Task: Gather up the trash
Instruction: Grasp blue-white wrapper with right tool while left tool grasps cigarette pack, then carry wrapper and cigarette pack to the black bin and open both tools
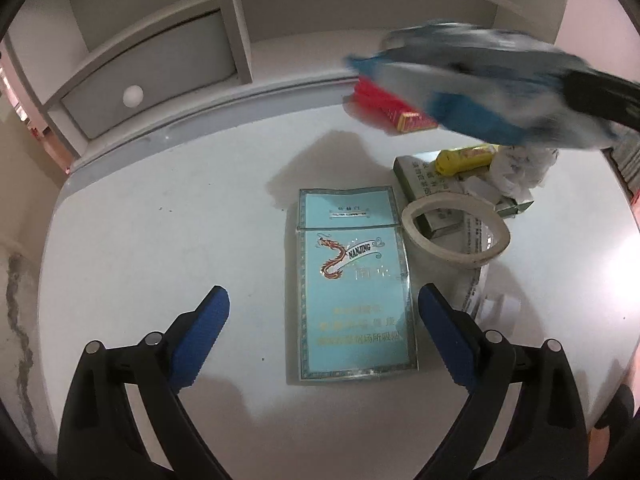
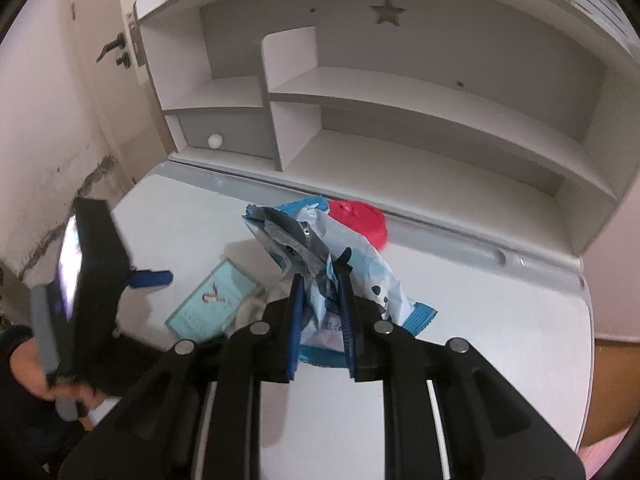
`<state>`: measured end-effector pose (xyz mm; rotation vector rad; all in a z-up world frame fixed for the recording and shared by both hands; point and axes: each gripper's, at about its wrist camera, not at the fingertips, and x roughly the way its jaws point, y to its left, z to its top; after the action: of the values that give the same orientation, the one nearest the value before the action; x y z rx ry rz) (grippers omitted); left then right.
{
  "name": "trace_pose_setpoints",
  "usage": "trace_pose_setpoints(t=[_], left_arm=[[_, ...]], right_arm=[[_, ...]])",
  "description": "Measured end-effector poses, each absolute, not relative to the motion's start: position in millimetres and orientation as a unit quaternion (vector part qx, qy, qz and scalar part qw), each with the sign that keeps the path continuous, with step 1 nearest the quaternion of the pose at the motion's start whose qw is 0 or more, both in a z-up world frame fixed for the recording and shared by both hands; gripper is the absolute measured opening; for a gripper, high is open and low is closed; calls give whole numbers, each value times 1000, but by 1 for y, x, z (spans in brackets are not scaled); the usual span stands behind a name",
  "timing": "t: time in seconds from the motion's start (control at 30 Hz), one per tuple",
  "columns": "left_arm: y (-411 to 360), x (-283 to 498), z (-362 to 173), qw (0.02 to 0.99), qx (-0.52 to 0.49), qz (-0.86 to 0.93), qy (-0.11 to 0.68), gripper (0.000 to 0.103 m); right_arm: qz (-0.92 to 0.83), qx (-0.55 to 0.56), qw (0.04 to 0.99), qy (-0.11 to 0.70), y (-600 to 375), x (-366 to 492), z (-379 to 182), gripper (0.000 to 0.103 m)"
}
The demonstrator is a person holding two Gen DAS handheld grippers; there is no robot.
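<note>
My left gripper (image 1: 322, 300) is open, its blue pads on either side of a light blue Nanjing cigarette pack (image 1: 350, 284) lying flat on the white desk (image 1: 160, 240). My right gripper (image 2: 322, 268) is shut on a blue and white snack wrapper (image 2: 320, 240) and holds it above the desk; the wrapper shows blurred in the left wrist view (image 1: 480, 88). The pack also shows in the right wrist view (image 2: 212, 304). A red box (image 1: 392, 106) lies behind.
Right of the pack lie a tape ring (image 1: 456, 224), a grey-green carton (image 1: 436, 184), a yellow tube (image 1: 464, 158), crumpled tissue (image 1: 520, 166) and a white cap (image 1: 500, 306). A shelf unit with a drawer (image 1: 148, 76) stands at the back.
</note>
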<state>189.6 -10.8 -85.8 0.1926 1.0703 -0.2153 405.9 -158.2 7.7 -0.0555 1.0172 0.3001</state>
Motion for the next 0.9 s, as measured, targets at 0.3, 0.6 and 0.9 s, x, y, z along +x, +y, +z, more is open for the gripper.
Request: trace_pose_setpoints(t=[0.3, 0.6, 0.9], left_arm=[[-10, 183, -67, 865, 91, -94, 484, 54], [-49, 135, 0, 896, 76, -123, 419, 54], [-272, 28, 2, 833, 123, -382, 382, 54]], right_arm=[[58, 42, 887, 457, -258, 329, 42, 18], [-97, 117, 893, 424, -391, 193, 57, 18], [-301, 203, 832, 418, -514, 8, 21, 18]])
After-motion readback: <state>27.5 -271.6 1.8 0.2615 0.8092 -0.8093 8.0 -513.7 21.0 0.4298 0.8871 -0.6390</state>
